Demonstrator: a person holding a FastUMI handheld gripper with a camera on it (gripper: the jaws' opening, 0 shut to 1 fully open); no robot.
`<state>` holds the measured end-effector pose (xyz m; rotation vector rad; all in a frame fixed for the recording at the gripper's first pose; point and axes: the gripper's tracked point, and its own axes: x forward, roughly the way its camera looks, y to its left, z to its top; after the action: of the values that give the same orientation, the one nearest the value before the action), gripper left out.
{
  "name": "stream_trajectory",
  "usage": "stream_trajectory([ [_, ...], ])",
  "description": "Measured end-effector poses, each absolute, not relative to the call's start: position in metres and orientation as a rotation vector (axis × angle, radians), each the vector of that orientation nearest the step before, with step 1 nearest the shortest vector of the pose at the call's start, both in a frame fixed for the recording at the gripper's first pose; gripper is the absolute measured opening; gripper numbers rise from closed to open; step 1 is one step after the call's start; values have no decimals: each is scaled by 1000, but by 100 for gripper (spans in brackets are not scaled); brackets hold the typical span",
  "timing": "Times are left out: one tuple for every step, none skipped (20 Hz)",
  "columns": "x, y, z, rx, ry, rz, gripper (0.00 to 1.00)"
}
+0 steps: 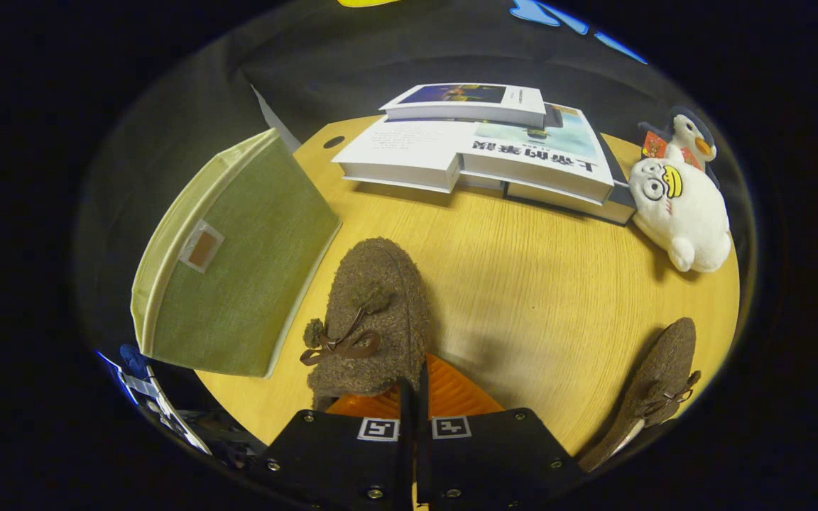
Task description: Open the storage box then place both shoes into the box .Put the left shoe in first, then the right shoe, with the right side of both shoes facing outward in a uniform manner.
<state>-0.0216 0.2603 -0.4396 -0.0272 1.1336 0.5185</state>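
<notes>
Holding the brown shoe [370,319] by its heel, the closed gripper [414,397] may let it slip near the storage box [238,262].

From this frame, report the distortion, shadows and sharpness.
Gripper view: fisheye bends the table edge and the green storage box; soft shadows fall beside the held shoe and under the books; focus stays fairly sharp, no strong glare; the gripper is shut on the held shoe's rim.

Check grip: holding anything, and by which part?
The gripper is shut on the brown slipper, pinching its rear opening edge; the other slipper lies free.
</notes>
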Motion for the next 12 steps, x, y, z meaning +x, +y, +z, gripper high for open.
stream_trajectory([
  [-19,261,-430,-32,1119,521,2],
  [-16,262,-419,-40,1099,520,3],
  [-13,265,-409,-42,1081,524,3],
  [-10,269,-399,-34,1065,528,3],
  [-9,274,-390,-22,1059,529,3],
  [-8,277,-382,-8,1060,526,2],
  [-6,284,-372,11,1060,529,2],
  [-4,289,-362,24,1059,534,2],
  [-1,297,-350,36,1055,545,2],
  [1,305,-338,40,1046,558,2],
  [4,313,-327,40,1038,570,2],
  [5,322,-316,39,1028,588,3],
])
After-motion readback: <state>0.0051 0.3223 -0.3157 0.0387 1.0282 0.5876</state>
